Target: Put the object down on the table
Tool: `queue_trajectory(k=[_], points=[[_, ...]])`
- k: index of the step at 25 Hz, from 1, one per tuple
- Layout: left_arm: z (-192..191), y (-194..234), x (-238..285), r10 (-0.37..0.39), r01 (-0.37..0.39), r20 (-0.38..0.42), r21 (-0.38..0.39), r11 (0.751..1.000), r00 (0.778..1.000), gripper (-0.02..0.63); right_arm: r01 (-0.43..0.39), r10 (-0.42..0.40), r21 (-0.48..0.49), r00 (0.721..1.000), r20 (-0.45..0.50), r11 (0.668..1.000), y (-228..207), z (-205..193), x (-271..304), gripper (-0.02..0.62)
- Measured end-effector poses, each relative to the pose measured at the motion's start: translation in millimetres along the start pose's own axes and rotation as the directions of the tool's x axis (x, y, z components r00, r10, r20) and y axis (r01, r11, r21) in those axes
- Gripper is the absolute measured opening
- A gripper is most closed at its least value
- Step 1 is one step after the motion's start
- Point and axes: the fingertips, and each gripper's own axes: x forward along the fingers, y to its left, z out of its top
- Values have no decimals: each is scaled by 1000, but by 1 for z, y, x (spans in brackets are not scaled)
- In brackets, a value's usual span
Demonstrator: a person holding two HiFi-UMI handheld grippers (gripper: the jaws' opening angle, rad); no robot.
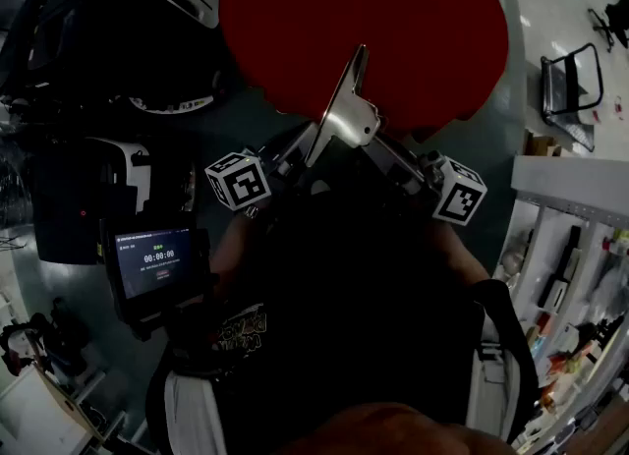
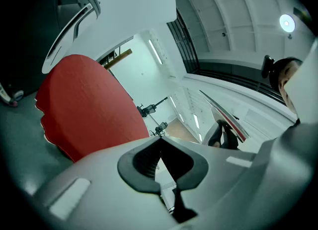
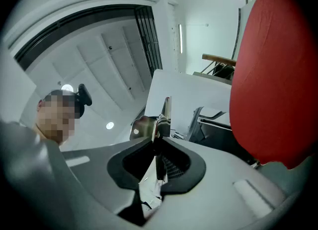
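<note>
A silvery metal tool, with a broad flat part and a long narrow arm, hangs in the air over the near edge of the round red table. My right gripper comes at it from the lower right. In the right gripper view, its shiny end stands upright between the tips of the right gripper, which is shut on it. My left gripper sits just to the tool's lower left. In the left gripper view, the tips of the left gripper meet with nothing visible between them.
A black machine with white trim stands left of the table. Below it is a small screen. Shelves with small items line the right side, with a black frame on the floor beyond. The red table fills part of both gripper views.
</note>
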Motion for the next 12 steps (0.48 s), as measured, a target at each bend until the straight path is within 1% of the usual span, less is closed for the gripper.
queue_trajectory(k=[7,12], points=[[5,8,-2,7,-7,19,-9,1000,1000,11,-3,3,0,1000,-15,1000,-4,-1,8,54],[4,6,0,3,-2,15,-6,1000,1000,11,-6,6,0,1000,-19,1000,-2,-1,9,54]])
